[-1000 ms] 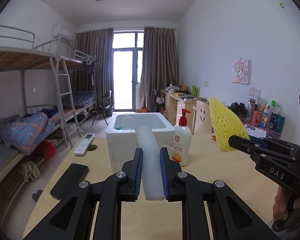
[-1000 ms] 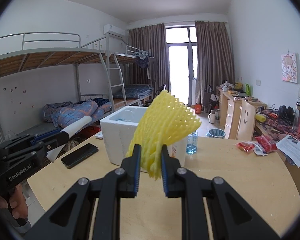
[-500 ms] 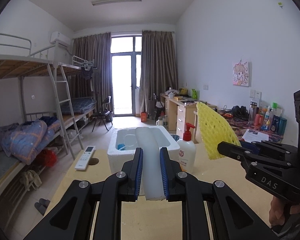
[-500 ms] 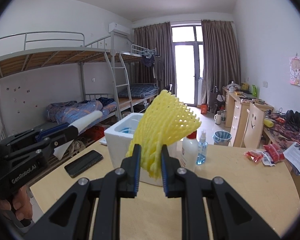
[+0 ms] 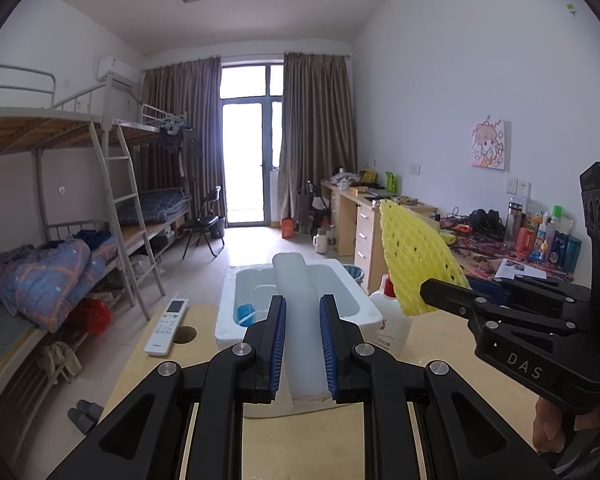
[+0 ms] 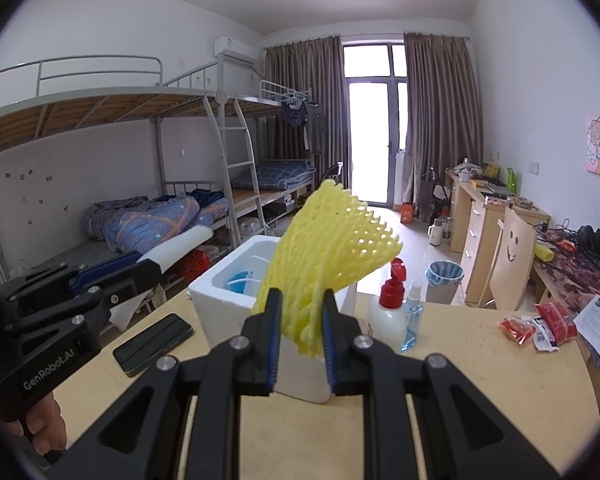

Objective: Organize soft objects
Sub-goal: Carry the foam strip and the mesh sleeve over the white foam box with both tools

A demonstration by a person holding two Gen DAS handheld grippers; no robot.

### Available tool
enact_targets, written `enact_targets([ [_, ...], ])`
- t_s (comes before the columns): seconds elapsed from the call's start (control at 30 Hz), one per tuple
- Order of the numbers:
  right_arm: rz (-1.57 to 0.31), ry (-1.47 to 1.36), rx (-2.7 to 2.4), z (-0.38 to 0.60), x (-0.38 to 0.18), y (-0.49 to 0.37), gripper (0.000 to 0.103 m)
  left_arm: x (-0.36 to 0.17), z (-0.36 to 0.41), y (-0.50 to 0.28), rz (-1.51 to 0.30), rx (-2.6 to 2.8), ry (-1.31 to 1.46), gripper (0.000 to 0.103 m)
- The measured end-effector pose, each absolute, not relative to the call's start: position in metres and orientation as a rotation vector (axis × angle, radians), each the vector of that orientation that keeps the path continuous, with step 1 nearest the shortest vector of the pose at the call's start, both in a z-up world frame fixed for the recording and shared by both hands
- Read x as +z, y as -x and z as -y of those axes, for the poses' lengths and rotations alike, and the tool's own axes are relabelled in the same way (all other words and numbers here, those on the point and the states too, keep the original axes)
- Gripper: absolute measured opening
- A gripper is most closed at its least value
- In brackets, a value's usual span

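- The left tongs are matte black plastic: two flat fingers, each backed by angular arms with open triangular cut-outs.
- Ribbed blue pads line the inner faces of the fingers.
- Round silver screws mark the arm pivots, two on each side.
- The right tongs have the same build: black arms, blue ribbed pads, silver screw heads.
- Seen from the side, the right body bears white letters "DAS"; small silver screws dot its arm.
- The left body's side reads "GenRobot.AI" in white.
- A hand wraps each black pistol-style handle; no sleeve shows.
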State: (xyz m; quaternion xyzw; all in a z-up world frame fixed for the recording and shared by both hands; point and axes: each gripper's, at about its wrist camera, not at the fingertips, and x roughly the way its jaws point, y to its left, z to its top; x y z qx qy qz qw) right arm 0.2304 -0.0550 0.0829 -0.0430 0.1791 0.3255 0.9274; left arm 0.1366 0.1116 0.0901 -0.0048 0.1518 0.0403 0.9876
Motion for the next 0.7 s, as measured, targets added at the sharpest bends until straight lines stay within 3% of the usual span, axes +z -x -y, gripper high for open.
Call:
enact_targets([
  [0.7,-0.404,0.132,0.684,0.012,0.077,-0.290,0.022,0.080,-0.139,-0.214,-0.377,0.113,-0.004,0.019],
])
